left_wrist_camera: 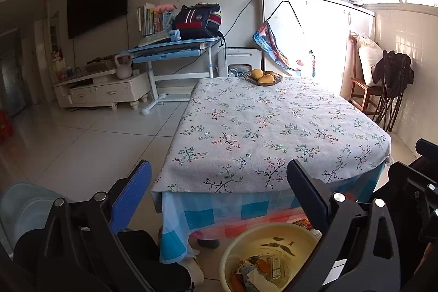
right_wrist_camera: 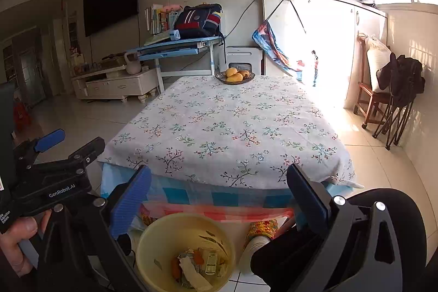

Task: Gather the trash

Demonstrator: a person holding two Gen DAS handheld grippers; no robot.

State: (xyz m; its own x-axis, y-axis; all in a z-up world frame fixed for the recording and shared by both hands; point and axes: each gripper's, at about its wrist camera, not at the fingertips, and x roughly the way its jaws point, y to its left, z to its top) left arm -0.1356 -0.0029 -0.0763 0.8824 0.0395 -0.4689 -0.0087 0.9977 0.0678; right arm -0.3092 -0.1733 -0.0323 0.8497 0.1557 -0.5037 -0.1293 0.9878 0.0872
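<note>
at the far left of the right wrist view a hand grips the handle of the left gripper, whose blue-padded jaws stand wide apart with nothing between them. next, on the floor just in front of the table, sits a yellow bin holding the trash: crumpled paper, wrappers and orange scraps lying in its bottom. the table wears a floral cloth, bare except for a bowl of fruit at its far edge. the right gripper hangs above the bin, its jaws spread as wide as they go and gripping nothing. to the right a dark-trousered knee shows, with a foot in a white sock just beside the bin.
</note>
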